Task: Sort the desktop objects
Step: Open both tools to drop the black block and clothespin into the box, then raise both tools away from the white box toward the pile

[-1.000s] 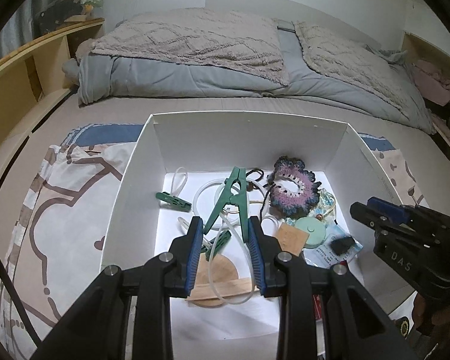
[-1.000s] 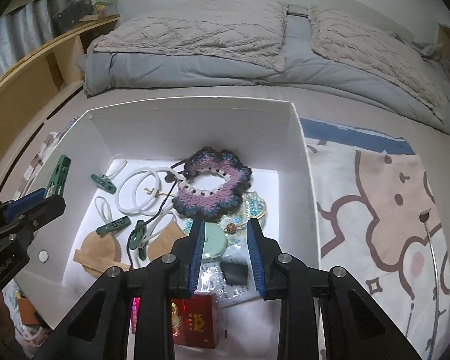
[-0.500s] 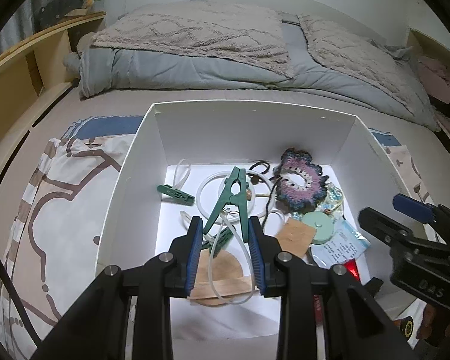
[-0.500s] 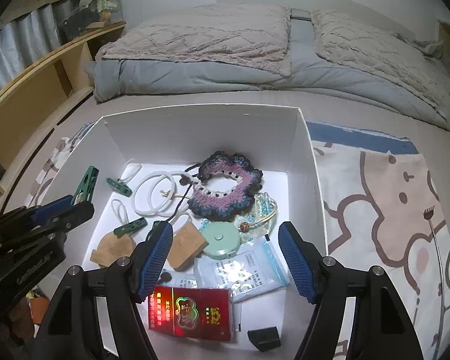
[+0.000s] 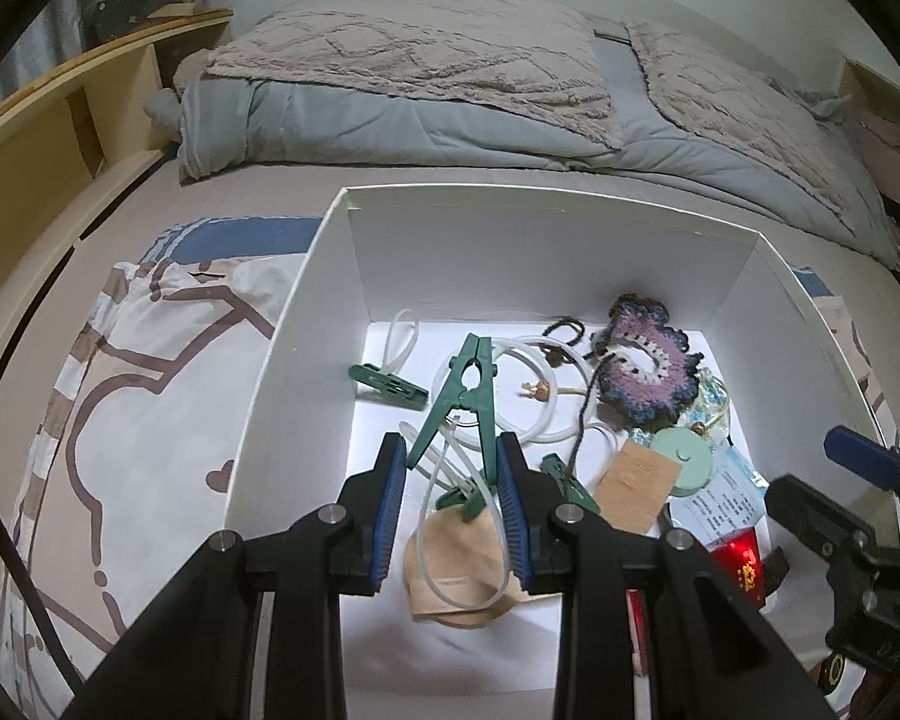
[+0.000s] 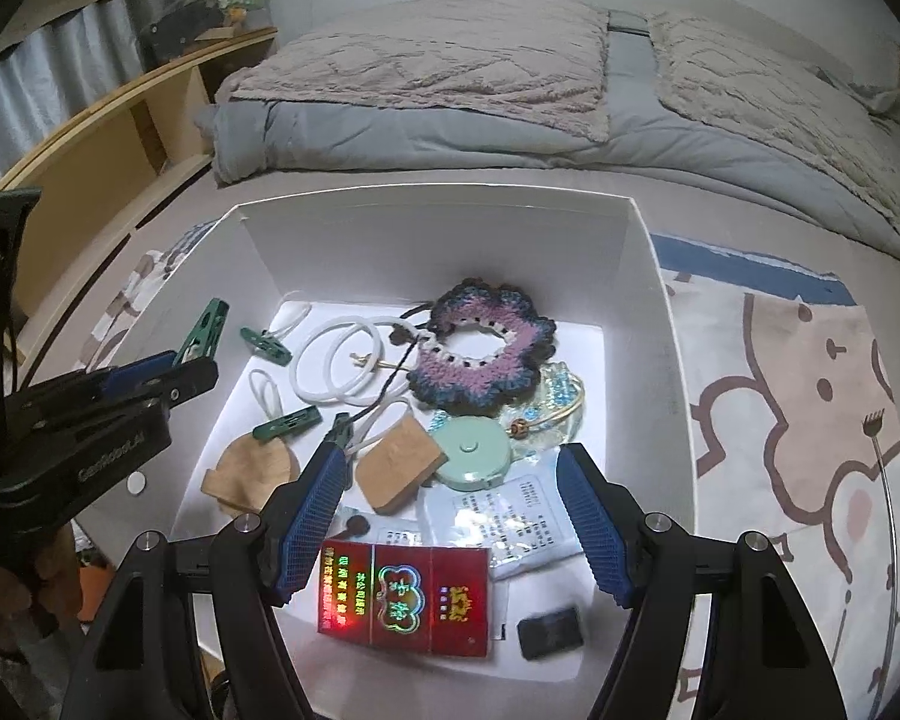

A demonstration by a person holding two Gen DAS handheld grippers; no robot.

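Behind everything lies a bed with a grey duvet [image 6: 450, 138] and beige quilted pillows, and in front of it, on a cartoon-printed cream blanket [image 6: 810, 396], stands an open white cardboard box [image 6: 438, 240] that holds the clutter being sorted.

Over the box's near left corner the left gripper [image 5: 450, 498] is clenched on the handles of a large dark green plastic clothespin [image 5: 465, 396], whose closed tip points toward the far wall; the peg is raised above the box floor. Beneath it lie white plastic rings [image 5: 534, 396], smaller green pegs [image 5: 390, 381] near the left wall, and a tan flat piece [image 5: 456, 564] by the near edge.

The right gripper [image 6: 450, 516] hangs over the near edge of the box with its blue-padded fingers [image 6: 588, 516] spread wide and nothing between them. Directly below it, at the near edge, lies a red cigarette pack with gold lettering [image 6: 402, 597], with a small black block [image 6: 551, 633] just beside it toward the near right corner. Farther in are a white printed sachet [image 6: 522, 516], a mint-green round tape measure [image 6: 474, 450], a tan leather square [image 6: 399, 468] and, toward the far wall, a purple-and-blue crocheted ring [image 6: 480, 354].
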